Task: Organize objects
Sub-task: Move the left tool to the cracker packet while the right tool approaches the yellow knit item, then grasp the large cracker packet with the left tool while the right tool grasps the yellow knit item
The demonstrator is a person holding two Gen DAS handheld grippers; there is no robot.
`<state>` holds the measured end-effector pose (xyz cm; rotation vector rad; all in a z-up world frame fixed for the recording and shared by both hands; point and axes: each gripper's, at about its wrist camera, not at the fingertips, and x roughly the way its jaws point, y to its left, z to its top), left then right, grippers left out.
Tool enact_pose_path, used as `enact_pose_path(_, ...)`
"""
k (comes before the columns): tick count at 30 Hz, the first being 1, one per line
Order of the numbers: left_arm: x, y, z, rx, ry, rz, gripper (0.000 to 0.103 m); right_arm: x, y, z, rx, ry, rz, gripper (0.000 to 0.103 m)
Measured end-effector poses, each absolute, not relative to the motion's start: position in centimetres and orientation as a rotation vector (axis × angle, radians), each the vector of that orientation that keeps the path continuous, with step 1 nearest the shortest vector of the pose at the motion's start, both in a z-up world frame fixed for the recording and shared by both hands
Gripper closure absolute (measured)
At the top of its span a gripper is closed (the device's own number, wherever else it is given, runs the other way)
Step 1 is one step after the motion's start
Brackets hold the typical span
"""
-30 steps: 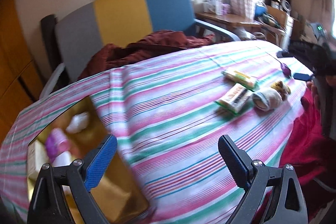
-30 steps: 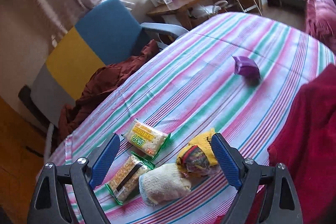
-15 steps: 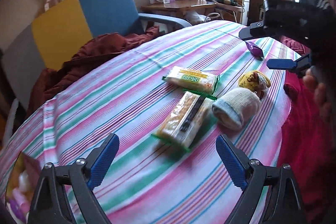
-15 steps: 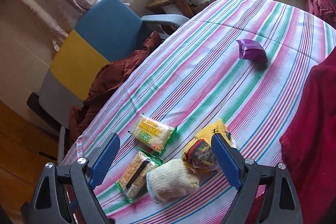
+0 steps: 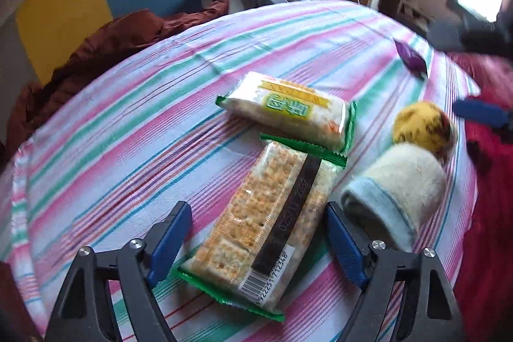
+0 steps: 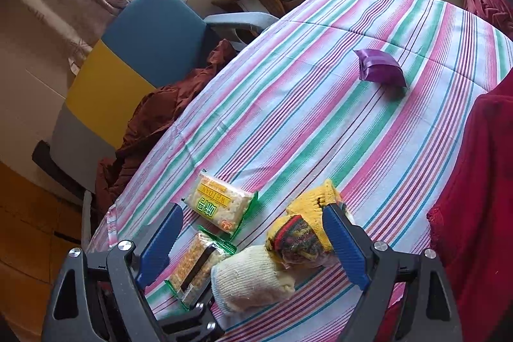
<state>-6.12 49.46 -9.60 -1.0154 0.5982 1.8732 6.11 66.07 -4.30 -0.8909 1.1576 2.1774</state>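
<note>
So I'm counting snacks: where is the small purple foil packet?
The small purple foil packet lies alone on the striped tablecloth, upper right in the right wrist view, far beyond the yellow knitted sock.

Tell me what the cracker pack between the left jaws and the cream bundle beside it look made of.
Cracker pack: thin glossy plastic film, clear with green crimped ends; crackers show through, and it glints.
Cream bundle: soft knit fabric, matte and fuzzy, with a pale blue ribbed cuff; probably a rolled sock or glove, fibre unclear.
</note>
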Motion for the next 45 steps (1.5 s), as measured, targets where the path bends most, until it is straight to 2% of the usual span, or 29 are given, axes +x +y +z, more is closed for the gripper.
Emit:
enact_pose_path(5,-6.3,49.3,-9.9,-1.018,0.579,1.896,0.013,5.6,66.0,-4.8,-0.950,1.110,2.151,0.013)
enact_pose_path(12,-6.1,49.3,-10.0,-1.002,0.580,1.904,0.016,4.8,65.4,-4.9,-1.017,1.009,2.130,0.013)
enact_pose_path(15,-6.1,48.9,-9.8,-0.992,0.573,1.919,0.023,4.5,65.1,-4.8,-1.037,0.964,2.128,0.013)
enact_pose_path(18,-6.1,48.1,-9.5,-0.983,0.560,1.939,0.041,4.3,64.9,-4.8,-1.054,0.926,2.122,0.013)
enact_pose_path(19,-6.1,47.8,-9.4,-0.979,0.558,1.947,0.052,4.2,64.7,-4.8,-1.065,0.904,2.120,0.013)
enact_pose_path(20,-6.1,47.6,-9.3,-0.978,0.556,1.952,0.054,4.0,64.6,-4.8,-1.076,0.882,2.117,0.013)
enact_pose_path(36,-3.6,40.8,-9.2,-1.014,0.476,2.056,0.055,1.6,61.9,-4.9,-1.207,0.598,2.147,0.013)
enact_pose_path(45,-2.0,37.8,-9.1,-1.015,0.464,2.096,0.055,1.8,62.3,-5.6,-1.236,0.596,2.108,0.013)
